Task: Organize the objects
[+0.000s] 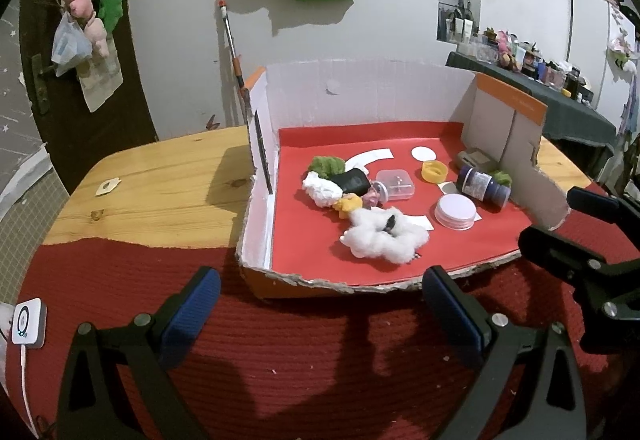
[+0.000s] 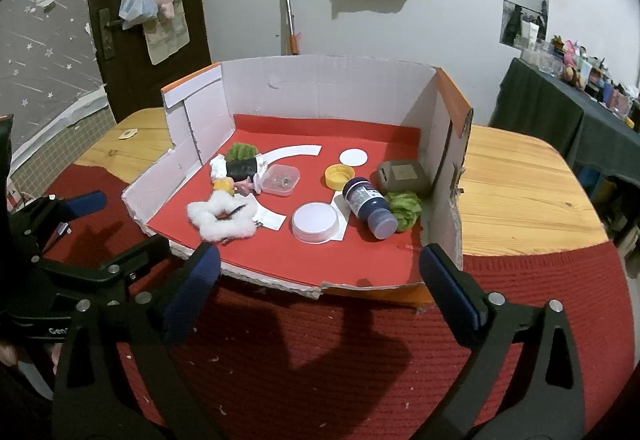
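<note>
A wooden table with a red woven mat (image 2: 320,352) is carrying a cut-open cardboard tray (image 2: 320,88). Both the left gripper (image 1: 320,304) and right gripper (image 2: 320,280) are hovering wide open and empty at its near edge. Beyond, a fluffy white scrunchie (image 2: 222,220), a round white lid (image 2: 315,221) and a toppled dark blue bottle (image 2: 370,206) are lying on the red lining.

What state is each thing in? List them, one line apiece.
left gripper: open, empty
right gripper: open, empty
dark bottle: lying on its side, capped
yellow cap: loose, open side up
clear plastic box: shut
white round lid: lying flat
cardboard tray: front open
</note>
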A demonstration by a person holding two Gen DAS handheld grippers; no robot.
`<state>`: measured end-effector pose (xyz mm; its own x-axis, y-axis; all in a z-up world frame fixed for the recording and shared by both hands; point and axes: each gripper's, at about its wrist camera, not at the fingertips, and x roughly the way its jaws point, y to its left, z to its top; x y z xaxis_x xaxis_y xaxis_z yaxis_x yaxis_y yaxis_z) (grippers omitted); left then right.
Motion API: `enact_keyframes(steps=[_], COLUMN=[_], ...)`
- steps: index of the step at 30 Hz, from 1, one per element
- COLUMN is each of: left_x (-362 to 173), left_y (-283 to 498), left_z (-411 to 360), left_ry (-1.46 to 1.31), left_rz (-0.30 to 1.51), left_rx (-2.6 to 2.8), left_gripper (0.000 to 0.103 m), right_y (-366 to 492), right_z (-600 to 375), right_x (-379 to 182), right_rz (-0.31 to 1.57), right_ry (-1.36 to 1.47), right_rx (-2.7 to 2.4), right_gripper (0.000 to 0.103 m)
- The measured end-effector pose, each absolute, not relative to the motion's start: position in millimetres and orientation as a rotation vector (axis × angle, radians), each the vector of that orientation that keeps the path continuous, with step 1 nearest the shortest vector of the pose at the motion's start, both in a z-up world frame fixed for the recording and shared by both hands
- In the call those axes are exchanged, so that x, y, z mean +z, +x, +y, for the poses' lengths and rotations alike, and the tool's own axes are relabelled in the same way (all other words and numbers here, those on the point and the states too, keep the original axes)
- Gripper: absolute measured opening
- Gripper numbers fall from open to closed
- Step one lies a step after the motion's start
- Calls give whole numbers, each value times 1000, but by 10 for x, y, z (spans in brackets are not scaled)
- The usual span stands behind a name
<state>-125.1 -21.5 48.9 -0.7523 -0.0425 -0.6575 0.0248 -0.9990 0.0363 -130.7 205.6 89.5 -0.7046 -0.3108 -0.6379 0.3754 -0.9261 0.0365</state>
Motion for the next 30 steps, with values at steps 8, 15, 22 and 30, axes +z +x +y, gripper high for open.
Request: enact_keyframes(steps=[8,15,22,30], left_x=[485,486,505,516], left_y=[-1255,-1247,-1232,-1182], left_z=[-238,-241,-236,-220], left_ry=[1095,1092,1096,1098], left_rz=[-26,-25,-25,-38], left_rx=[-2890,-2893,-2889,-2890], left_gripper=[103,103,103,103], right_y=[-1302,-1289,-1278,-1224], right_z=[2055,2056,2058,2059], right_x=[913,924,933,962], right_rz=[123,125,124,118], right_ry=[935,935,931,923], right_rx=[-2599,-2597,-2598,-2598], right_gripper=[103,103,103,103])
